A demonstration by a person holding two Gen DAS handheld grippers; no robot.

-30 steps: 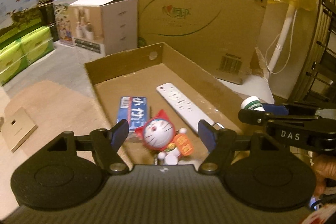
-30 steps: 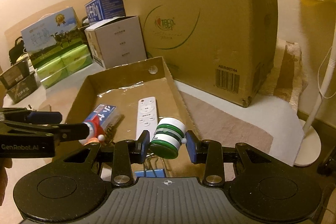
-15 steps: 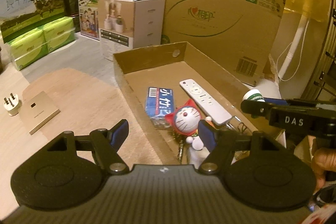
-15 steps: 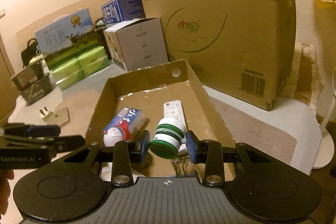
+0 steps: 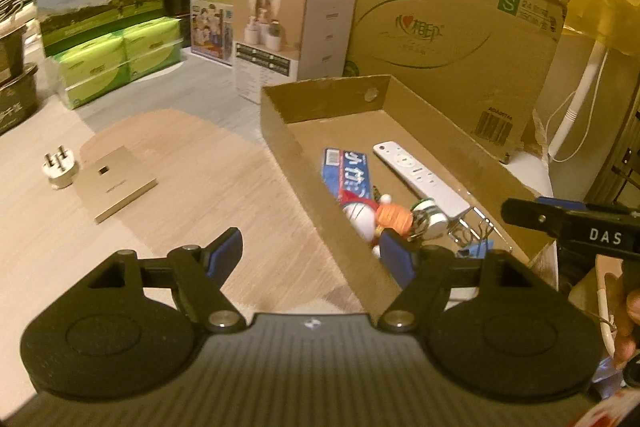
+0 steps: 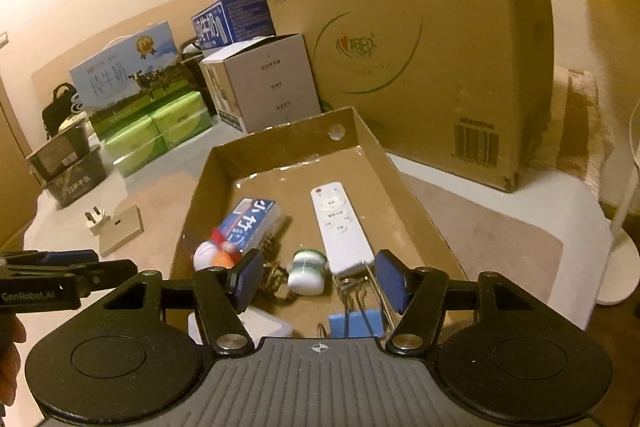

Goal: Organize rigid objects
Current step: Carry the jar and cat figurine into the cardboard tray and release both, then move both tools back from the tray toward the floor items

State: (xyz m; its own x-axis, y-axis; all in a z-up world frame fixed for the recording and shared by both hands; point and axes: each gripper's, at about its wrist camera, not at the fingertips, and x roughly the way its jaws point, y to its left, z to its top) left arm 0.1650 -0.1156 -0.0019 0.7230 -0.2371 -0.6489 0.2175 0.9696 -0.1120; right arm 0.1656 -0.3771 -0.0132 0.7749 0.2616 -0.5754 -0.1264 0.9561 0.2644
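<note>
Ahead of the right gripper (image 6: 318, 281), whose jaws have just been opening and now stand apart and empty, the green-and-white bottle (image 6: 306, 269) lies released in the cardboard tray (image 6: 280, 143) beside the remote (image 6: 338, 223), toothpaste box (image 6: 250, 221) and toy figure (image 6: 216, 253). Left gripper (image 5: 310, 255): jaws open, empty. Judged outstanding: 2 items, plug (image 5: 60, 169) and gold box (image 5: 116, 183), on the counter (image 5: 240, 219) beyond its left jaw.

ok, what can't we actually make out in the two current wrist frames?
- Near end of the cardboard tray: hidden by the right tool body in the right wrist view.
- Cat toy: partly behind the tray wall and a left tool finger, left wrist view.
- White block at the tray's near end: mostly covered, right wrist view.
- Print on the gold box: too small.
- Blue binder clip: cut off by the tool body.
</note>
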